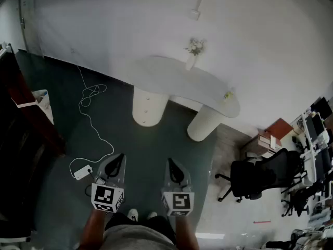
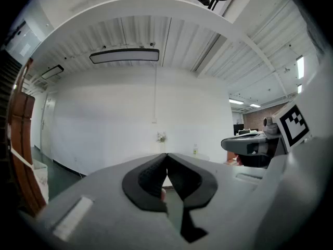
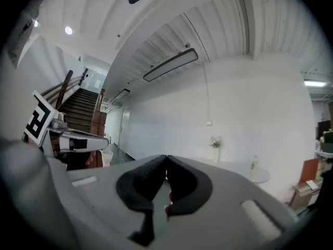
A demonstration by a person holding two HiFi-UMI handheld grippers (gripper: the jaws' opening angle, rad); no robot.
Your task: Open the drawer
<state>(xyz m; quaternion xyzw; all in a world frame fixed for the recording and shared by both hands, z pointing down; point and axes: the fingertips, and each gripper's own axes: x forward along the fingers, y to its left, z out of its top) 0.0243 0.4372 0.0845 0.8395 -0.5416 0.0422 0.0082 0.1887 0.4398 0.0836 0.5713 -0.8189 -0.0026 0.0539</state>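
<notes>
No drawer can be made out in any view. In the head view my left gripper (image 1: 119, 159) and right gripper (image 1: 171, 164) are held side by side, level, over the dark green floor, and point toward a white table (image 1: 171, 77). Each carries its marker cube near the person's hands. In the left gripper view, the left gripper (image 2: 166, 155) has its black pads meeting at the tip, with nothing between them. The right gripper (image 3: 166, 158) looks the same in its own view: jaws together and empty.
The table rests on two thick round legs (image 1: 149, 105) and holds a vase of flowers (image 1: 193, 50) and a small bottle (image 1: 227, 94). A white cable with a power adapter (image 1: 82, 172) lies on the floor at left. Dark stairs (image 1: 21, 139) stand left; an office chair (image 1: 257, 176) and a low brown cabinet (image 1: 270, 134) stand right.
</notes>
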